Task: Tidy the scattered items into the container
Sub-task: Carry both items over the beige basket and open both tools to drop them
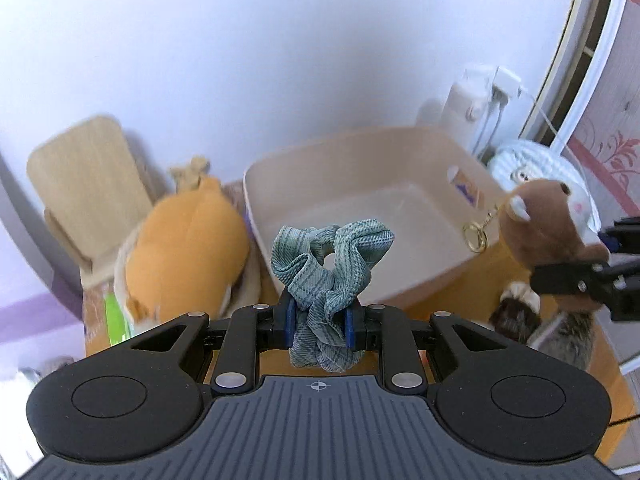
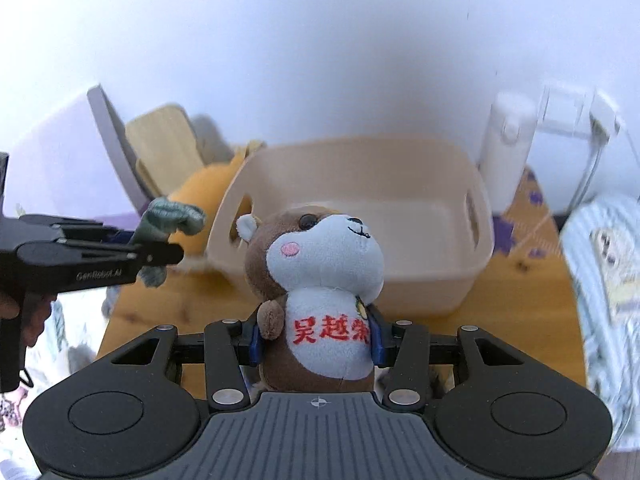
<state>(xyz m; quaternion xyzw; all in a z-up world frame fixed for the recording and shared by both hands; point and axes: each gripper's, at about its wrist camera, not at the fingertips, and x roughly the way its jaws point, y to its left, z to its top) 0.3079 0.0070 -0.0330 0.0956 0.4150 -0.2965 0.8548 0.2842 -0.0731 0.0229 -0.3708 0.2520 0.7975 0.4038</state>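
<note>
My left gripper [image 1: 320,326] is shut on a teal checked scrunchie [image 1: 328,264] and holds it up in front of the beige plastic bin [image 1: 360,152]. The bin's floor looks bare. My right gripper [image 2: 318,344] is shut on a brown and white hamster plush [image 2: 324,276] with red characters on its belly, held upright before the same bin [image 2: 440,280]. In the left wrist view the plush [image 1: 536,236] hangs at the right with a gold key ring [image 1: 476,236]. In the right wrist view the left gripper with the scrunchie [image 2: 172,216] is at the left.
An orange plush [image 1: 184,248] lies left of the bin on the wooden table [image 2: 160,308]. A wooden board [image 1: 88,176] leans behind it. A white bottle [image 2: 508,160] and a striped cushion [image 2: 608,280] stand to the right. A furry toy [image 1: 560,332] lies at the table's right.
</note>
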